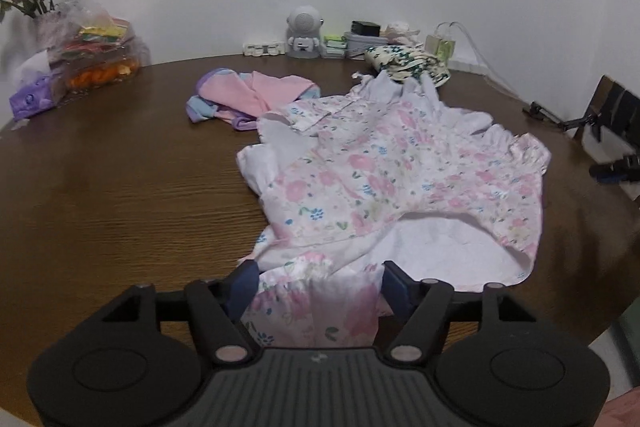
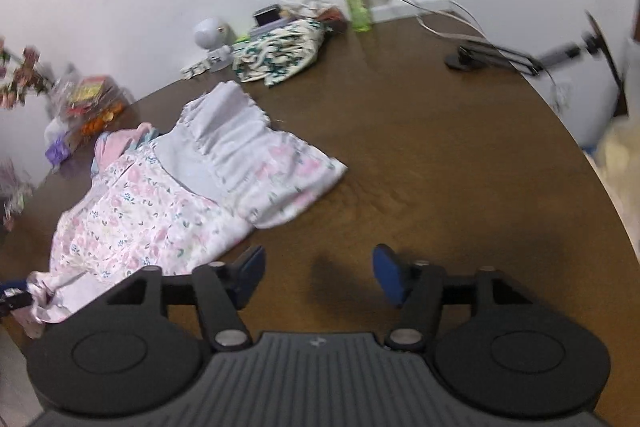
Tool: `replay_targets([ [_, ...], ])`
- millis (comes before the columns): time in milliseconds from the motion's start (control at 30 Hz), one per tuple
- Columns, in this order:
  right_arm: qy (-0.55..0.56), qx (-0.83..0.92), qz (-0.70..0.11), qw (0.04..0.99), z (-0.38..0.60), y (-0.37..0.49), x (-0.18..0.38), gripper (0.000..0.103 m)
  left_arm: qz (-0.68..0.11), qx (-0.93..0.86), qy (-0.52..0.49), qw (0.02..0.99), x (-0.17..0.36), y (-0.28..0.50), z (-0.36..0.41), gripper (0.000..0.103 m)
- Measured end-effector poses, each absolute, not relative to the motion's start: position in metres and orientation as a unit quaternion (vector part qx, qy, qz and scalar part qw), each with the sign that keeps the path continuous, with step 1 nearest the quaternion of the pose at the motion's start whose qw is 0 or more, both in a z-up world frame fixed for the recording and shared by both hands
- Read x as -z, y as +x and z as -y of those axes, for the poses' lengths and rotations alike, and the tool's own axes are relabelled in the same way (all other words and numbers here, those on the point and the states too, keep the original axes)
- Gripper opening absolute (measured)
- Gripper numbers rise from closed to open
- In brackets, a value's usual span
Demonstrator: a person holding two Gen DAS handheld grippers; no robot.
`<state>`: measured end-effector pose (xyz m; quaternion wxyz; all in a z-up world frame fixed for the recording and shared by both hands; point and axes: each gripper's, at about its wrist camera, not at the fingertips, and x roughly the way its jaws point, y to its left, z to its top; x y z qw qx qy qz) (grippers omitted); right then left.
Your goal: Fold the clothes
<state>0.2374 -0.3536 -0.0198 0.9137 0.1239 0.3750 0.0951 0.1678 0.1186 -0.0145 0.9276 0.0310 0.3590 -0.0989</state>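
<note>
A white dress with pink flowers [image 1: 384, 179] lies crumpled on the brown round table [image 1: 120, 187]. My left gripper [image 1: 316, 279] has a bunch of the dress's near edge between its blue pads, jaws wide apart around the cloth. The dress also shows in the right wrist view [image 2: 160, 203], partly folded over with its white lining up. My right gripper [image 2: 318, 275] is open and empty, above bare table just right of the dress. The left gripper [image 2: 12, 297] shows at the far left edge of that view, at the dress's corner.
A pink and purple garment [image 1: 248, 95] lies behind the dress. A green-patterned cloth [image 1: 408, 63], a small white robot toy [image 1: 304, 33], boxes and a bottle stand by the wall. Snack bags [image 1: 92, 55] and flowers sit far left. A black stand [image 2: 488, 55] and cables lie far right.
</note>
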Motion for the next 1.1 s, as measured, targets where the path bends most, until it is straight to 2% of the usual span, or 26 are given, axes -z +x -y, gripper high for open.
replay_targets([
  [167,0.102,-0.102,-0.393,0.908,0.328,0.278,0.029,0.068,-0.356,0.084,0.031,0.93,0.014,0.155,-0.128,0.072],
  [433,0.187,-0.103,-0.427,0.879,0.322,0.321,0.045,0.066,-0.368,0.094,0.054,0.923,0.018,0.145,-0.129,0.074],
  [467,0.192,-0.103,-0.428,0.877,0.322,0.324,0.045,0.064,-0.369,0.094,0.055,0.923,0.019,0.145,-0.129,0.074],
  [500,0.195,-0.104,-0.429,0.876,0.321,0.325,0.045,0.051,-0.369,0.093,0.056,0.923,0.02,0.146,-0.129,0.074],
  [533,0.199,-0.106,-0.43,0.874,0.32,0.327,0.045,0.035,-0.369,0.093,0.055,0.923,0.02,0.147,-0.128,0.073],
  [567,0.204,-0.109,-0.431,0.872,0.319,0.329,0.045,0.027,-0.368,0.092,0.055,0.923,0.021,0.148,-0.128,0.072],
  [600,0.209,-0.111,-0.43,0.872,0.319,0.329,0.045,0.011,-0.368,0.095,0.056,0.923,0.021,0.148,-0.128,0.057],
  [633,0.213,-0.112,-0.427,0.872,0.319,0.328,0.044,0.006,-0.368,0.1,0.057,0.923,0.02,0.149,-0.128,0.029],
  [667,0.216,-0.113,-0.423,0.873,0.32,0.327,0.042,0.005,-0.368,0.106,0.058,0.922,0.02,0.15,-0.127,0.015],
  [700,0.217,-0.112,-0.417,0.876,0.321,0.325,0.039,0.003,-0.365,0.11,0.06,0.923,0.019,0.149,-0.127,0.005],
  [900,0.238,-0.119,-0.365,0.892,0.334,0.299,0.014,0.001,-0.327,0.111,0.087,0.934,0.0,0.136,-0.127,0.003],
  [1100,0.257,-0.147,-0.297,0.908,0.35,0.255,-0.045,0.001,-0.254,0.109,0.145,0.95,-0.06,0.122,-0.133,0.003],
])
